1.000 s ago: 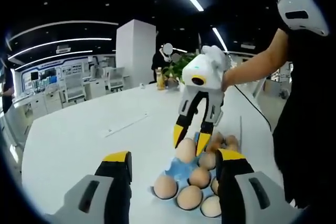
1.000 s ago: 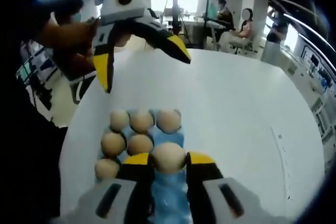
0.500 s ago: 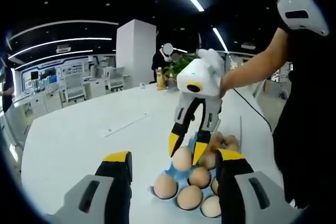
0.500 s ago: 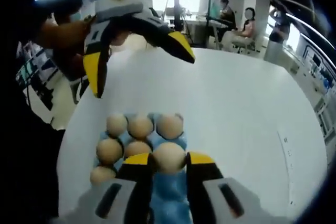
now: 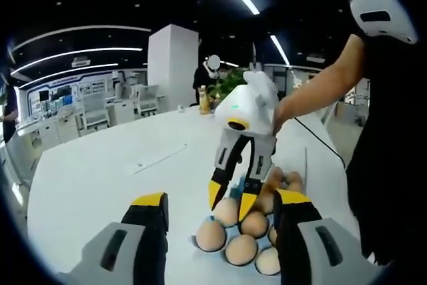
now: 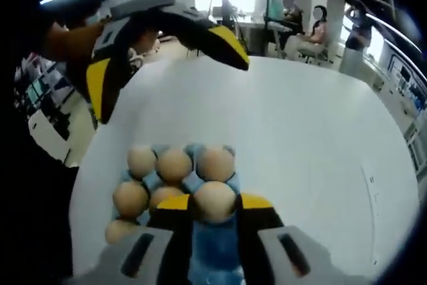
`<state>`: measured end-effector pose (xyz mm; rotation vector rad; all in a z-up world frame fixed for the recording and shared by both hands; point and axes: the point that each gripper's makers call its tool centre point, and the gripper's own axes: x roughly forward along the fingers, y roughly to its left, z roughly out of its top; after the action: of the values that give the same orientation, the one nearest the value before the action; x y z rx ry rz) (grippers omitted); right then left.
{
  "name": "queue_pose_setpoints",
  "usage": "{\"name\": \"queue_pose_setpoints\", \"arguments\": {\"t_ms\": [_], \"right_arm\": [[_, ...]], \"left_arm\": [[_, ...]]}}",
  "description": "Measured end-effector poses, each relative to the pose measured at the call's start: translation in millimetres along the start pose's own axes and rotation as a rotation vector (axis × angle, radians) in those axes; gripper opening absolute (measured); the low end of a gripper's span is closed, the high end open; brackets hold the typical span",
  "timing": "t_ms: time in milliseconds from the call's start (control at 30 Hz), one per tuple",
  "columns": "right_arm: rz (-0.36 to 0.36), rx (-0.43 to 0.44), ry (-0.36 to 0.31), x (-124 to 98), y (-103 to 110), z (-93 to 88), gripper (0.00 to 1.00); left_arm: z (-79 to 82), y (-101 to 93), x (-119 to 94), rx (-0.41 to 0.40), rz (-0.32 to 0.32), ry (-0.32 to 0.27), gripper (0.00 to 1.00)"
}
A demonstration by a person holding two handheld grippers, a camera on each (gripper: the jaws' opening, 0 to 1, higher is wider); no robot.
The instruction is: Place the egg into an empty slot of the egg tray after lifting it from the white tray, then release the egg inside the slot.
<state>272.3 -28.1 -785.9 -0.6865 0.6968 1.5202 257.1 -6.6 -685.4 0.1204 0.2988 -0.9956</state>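
While the right gripper (image 6: pixel 214 203) clenches the egg (image 6: pixel 214 199) low over the blue egg tray (image 6: pixel 217 248), seemingly lining it up with an empty slot, the left gripper (image 5: pixel 220 213) hovers alongside, jaws spread and holding nothing; five eggs sit nearby.

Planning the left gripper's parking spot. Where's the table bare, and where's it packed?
Bare: the white table is open between the egg tray and the far edge by the plant, and in the right gripper view beyond the tray. Crowded: the tray itself, eggs packed close, right gripper shut on an egg there; left gripper hovers open.
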Motion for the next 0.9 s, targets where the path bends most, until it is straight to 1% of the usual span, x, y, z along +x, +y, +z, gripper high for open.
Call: {"name": "queue_pose_setpoints", "arguments": {"t_ms": [67,100,133,200,500,667,900], "right_arm": [[-0.003,-0.027,0.038,1.9,-0.2,-7.1,0.25],[-0.003,-0.031,0.021,3.8,-2.3,-3.8,0.25],[0.0,-0.004,0.013,3.8,-2.1,-2.0,0.25],[0.002,-0.007,0.025,6.1,-3.3,-2.3,0.25],[0.016,0.029,0.023,4.2,-4.1,-5.3,0.25],[0.025,0.039,0.013,3.5,-3.3,-6.4,0.26],[0.032,0.026,-0.018,2.1,-2.7,-6.7,0.27]], "left_arm": [[0.2,-0.1,0.1,-0.003,-0.001,-0.003,0.64],[-0.4,-0.4,0.2,-0.001,-0.002,0.0,0.64],[-0.9,-0.6,0.4,0.0,-0.003,0.003,0.64],[-0.5,-0.8,0.7,-0.003,-0.004,-0.001,0.64],[0.0,-1.3,1.6,0.007,-0.004,-0.001,0.63],[0.6,-2.9,1.3,0.009,-0.008,0.0,0.62],[1.2,-1.7,1.1,0.015,-0.001,-0.001,0.62]]}}
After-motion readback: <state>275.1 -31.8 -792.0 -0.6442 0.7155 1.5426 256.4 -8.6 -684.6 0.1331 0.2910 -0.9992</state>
